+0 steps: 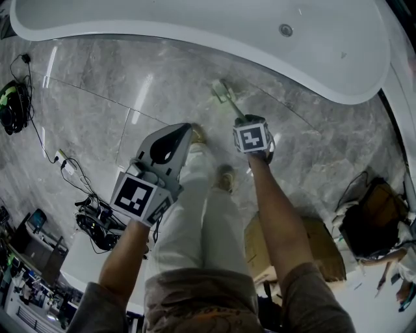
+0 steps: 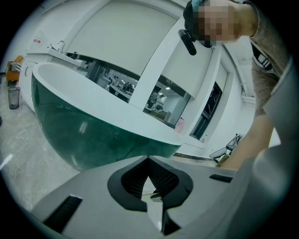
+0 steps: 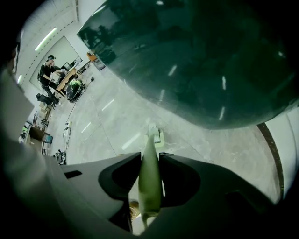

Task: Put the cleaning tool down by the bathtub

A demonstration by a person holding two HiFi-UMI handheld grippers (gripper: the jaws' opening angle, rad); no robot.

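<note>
The right hand-held gripper [image 3: 150,157] clasps the cleaning tool [image 3: 149,186] by its handle, head on the floor [image 3: 107,121] near the bathtub [image 3: 210,60].

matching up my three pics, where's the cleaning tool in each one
Head view: cleaning tool upper centre, just below the bathtub rim.
Left gripper view: not in it.
Right gripper view: lower centre, its pale green handle between the right claw's jaws, head pointing away.
Shared landmark: the bathtub, top of the head view, left in the left gripper view, upper right in the right gripper view.
</note>
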